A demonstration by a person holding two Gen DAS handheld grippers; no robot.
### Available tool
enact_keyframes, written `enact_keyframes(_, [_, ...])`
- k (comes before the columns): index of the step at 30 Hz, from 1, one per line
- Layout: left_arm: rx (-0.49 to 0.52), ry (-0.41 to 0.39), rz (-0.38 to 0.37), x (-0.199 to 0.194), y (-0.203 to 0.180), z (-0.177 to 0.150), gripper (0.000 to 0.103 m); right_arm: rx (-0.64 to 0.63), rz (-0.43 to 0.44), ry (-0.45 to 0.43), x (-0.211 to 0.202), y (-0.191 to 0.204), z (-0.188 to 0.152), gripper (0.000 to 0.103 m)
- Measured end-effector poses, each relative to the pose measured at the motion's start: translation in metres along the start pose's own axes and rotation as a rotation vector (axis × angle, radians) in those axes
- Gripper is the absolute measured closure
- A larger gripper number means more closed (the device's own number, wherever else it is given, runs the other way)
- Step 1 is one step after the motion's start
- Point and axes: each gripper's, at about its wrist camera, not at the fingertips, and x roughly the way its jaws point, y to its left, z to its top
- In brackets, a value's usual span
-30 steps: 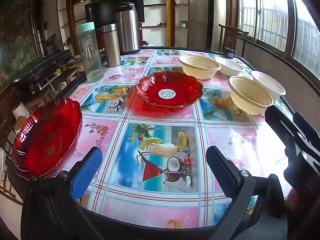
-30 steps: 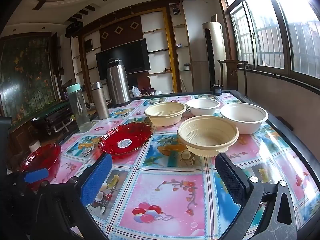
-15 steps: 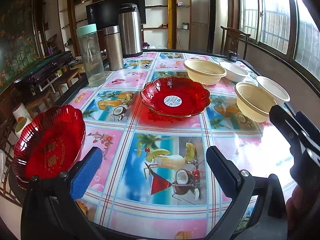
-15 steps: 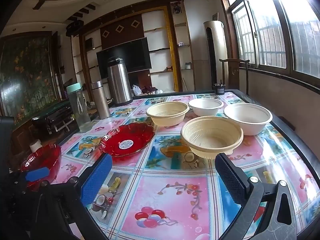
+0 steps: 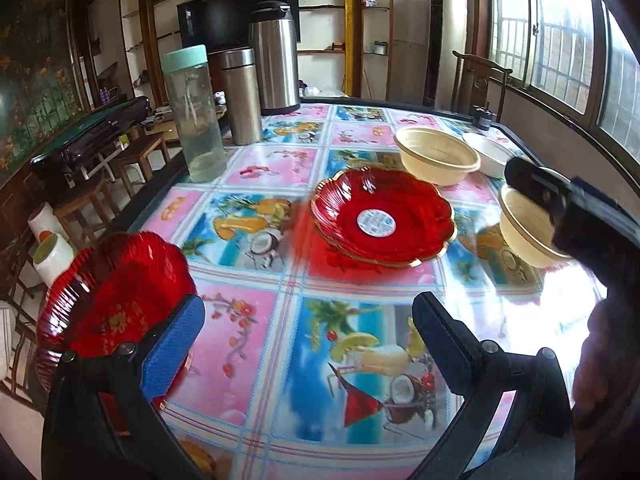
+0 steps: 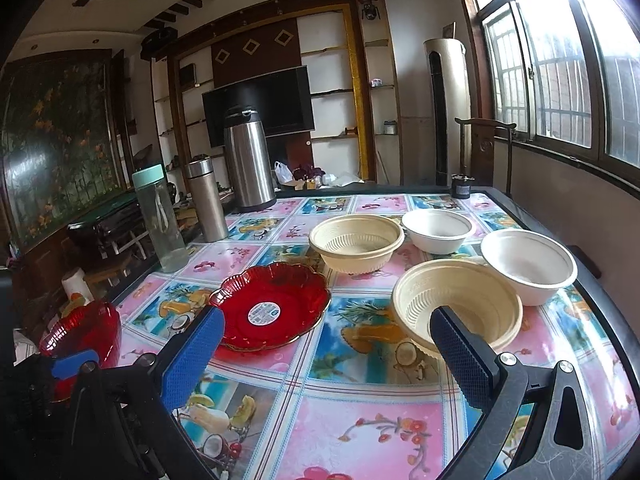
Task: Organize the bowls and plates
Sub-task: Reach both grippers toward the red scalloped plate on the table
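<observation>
Since a second ago both my grippers advance, left gripper (image 5: 308, 344) and right gripper (image 6: 326, 354) spread empty; the near cream bowl (image 6: 458, 306) on the table (image 6: 360, 432) looks light, thin, flexible, so I pinch its rim.

1. My left gripper (image 5: 306, 340) is a black plastic frame with two straight fingers, wide apart.
2. Its left finger (image 5: 172, 354) wears a blue textured pad; its right finger (image 5: 444, 344) shows only black.
3. Silver screws sit at each finger's base, just behind the pads.
4. My right gripper (image 6: 326, 354) matches it: black frame, blue dimpled pads on both fingers (image 6: 192, 360), silver screws behind them.
</observation>
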Motion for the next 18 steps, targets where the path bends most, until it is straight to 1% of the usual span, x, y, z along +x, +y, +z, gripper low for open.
enact_keyframes(3, [-0.021, 0.006, 0.014, 0.003, 0.007, 0.017, 0.000, -0.029, 0.001, 0.027, 0.021, 0.008, 0.013, 0.000])
enact_keyframes(5, [-0.042, -0.002, 0.029, 0.002, 0.011, 0.029, 0.000, -0.020, 0.013, 0.039, 0.033, 0.008, 0.029, 0.000])
enact_keyframes(7, [-0.055, -0.011, 0.038, 0.001, 0.013, 0.035, 0.000, 0.018, 0.025, 0.037, 0.043, 0.006, 0.047, 0.000])
enact_keyframes(10, [-0.070, -0.003, 0.033, 0.007, 0.012, 0.039, 0.000, 0.104, 0.054, 0.005, 0.053, -0.001, 0.069, 0.000])
enact_keyframes(12, [-0.080, 0.028, 0.012, 0.019, 0.011, 0.041, 0.000, 0.144, 0.072, -0.003, 0.059, -0.005, 0.069, 0.000])
enact_keyframes(13, [-0.093, 0.058, -0.005, 0.027, 0.011, 0.042, 0.000, 0.161, 0.085, 0.000, 0.062, -0.009, 0.064, 0.000])
enact_keyframes(14, [-0.107, 0.087, -0.029, 0.034, 0.010, 0.044, 0.000, 0.172, 0.103, 0.014, 0.067, -0.012, 0.054, 0.000])
enact_keyframes(15, [-0.122, 0.108, -0.058, 0.040, 0.010, 0.045, 0.000, 0.175, 0.120, 0.052, 0.075, -0.015, 0.046, 0.000])
enact_keyframes(17, [-0.141, 0.136, -0.099, 0.048, 0.008, 0.048, 0.000, 0.195, 0.165, 0.173, 0.091, -0.019, 0.039, 0.000])
enact_keyframes(18, [-0.146, 0.148, -0.122, 0.052, 0.008, 0.050, 0.000, 0.232, 0.211, 0.214, 0.096, -0.023, 0.036, 0.000])
